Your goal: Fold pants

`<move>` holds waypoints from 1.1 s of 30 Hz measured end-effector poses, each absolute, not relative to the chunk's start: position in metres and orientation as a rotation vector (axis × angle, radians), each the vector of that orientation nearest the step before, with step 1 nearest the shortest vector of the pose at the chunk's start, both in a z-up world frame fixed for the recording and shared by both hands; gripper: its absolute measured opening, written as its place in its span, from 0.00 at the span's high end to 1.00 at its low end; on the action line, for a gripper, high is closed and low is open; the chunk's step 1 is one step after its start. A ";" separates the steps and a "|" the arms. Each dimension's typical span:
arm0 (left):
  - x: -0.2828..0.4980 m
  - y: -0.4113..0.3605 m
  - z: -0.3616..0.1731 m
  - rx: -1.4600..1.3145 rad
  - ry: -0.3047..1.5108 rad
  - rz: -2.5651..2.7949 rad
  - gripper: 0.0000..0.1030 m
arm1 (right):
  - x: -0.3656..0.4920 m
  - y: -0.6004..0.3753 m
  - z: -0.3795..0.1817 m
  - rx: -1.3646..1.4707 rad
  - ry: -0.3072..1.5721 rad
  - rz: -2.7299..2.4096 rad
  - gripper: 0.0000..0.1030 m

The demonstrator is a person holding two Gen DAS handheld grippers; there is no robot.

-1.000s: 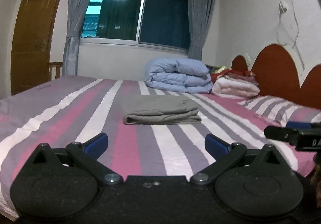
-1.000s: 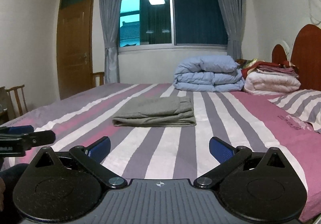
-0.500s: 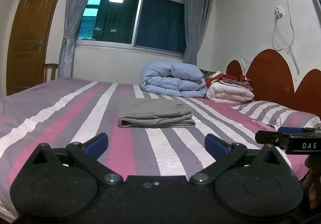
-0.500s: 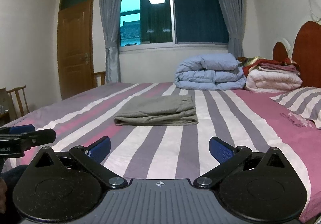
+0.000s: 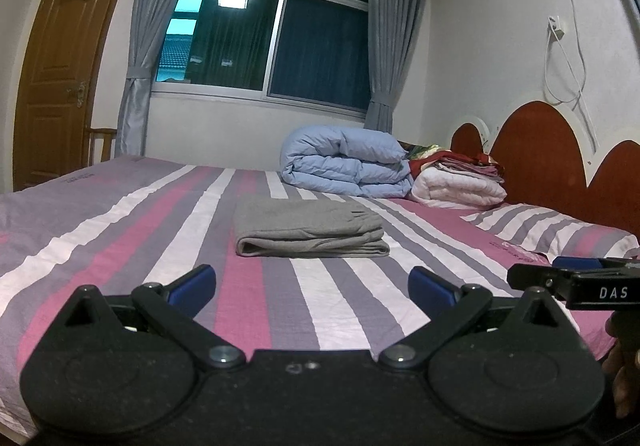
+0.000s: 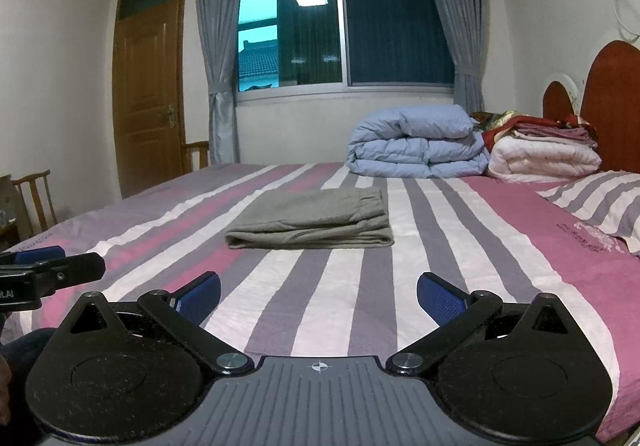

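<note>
Left gripper (image 5: 311, 282) and right gripper (image 6: 319, 292): two in all, both with jaws spread wide, holding nothing. One pair of grey pants (image 6: 312, 220), folded, lies at 12 o'clock on the striped bed (image 6: 500, 246). At 1 o'clock, one blue duvet (image 6: 416, 146) and one stack of blankets (image 6: 544, 154).

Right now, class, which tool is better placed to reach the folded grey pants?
Neither clearly. The left tool and right tool are both open, empty and short of the grey pants, which lie roughly centred ahead of each.
</note>
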State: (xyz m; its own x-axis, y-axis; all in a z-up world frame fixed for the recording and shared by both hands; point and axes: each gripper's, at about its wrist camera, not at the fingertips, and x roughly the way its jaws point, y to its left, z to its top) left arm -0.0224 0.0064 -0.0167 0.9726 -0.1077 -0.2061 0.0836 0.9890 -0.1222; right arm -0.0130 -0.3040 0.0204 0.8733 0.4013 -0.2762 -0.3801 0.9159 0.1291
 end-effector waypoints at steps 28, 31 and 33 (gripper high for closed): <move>-0.023 0.008 -0.016 -0.109 0.212 -0.097 0.06 | -0.011 -0.311 0.018 0.075 0.310 0.403 0.00; -0.023 0.007 -0.016 -0.108 0.211 -0.098 0.06 | -0.011 -0.312 0.018 0.075 0.310 0.403 0.00; -0.024 0.008 -0.016 -0.108 0.211 -0.096 0.06 | -0.011 -0.311 0.018 0.075 0.311 0.402 0.00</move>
